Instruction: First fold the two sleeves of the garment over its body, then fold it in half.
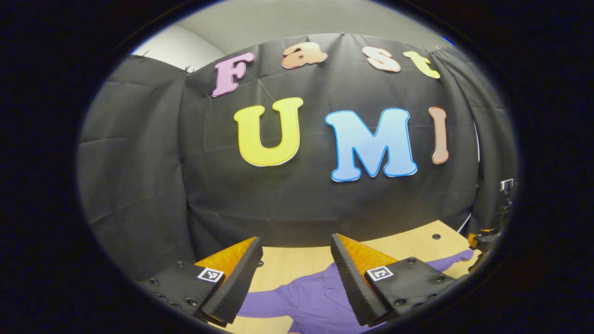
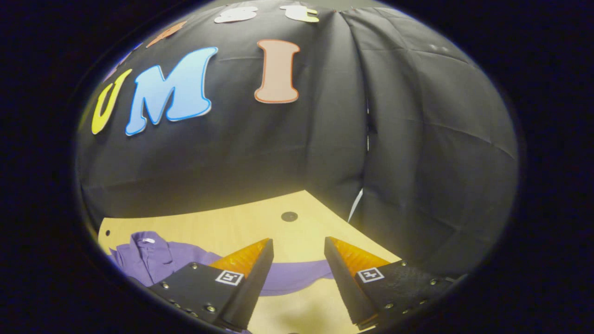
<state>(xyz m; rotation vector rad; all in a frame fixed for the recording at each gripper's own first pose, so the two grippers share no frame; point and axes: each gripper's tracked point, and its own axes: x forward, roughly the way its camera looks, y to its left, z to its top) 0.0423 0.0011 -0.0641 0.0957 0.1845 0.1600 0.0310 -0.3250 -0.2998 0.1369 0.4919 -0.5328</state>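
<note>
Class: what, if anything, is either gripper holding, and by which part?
Nothing. Both the left gripper and right gripper have open jaws above the purple garment.

A pale wooden surface [image 2: 241, 222] carries the load, its top smooth and marked by a small dark round hole [image 2: 289, 216] near the far corner, where it meets the black cloth wall. Flat on it lies a purple garment [image 2: 153, 257], collar toward the far edge, one sleeve [image 2: 297, 273] stretched out sideways across the wood. In the left gripper view the same garment [image 1: 311, 301] lies spread on the surface [image 1: 292, 264], a sleeve [image 1: 452, 260] reaching toward the right edge.
</note>
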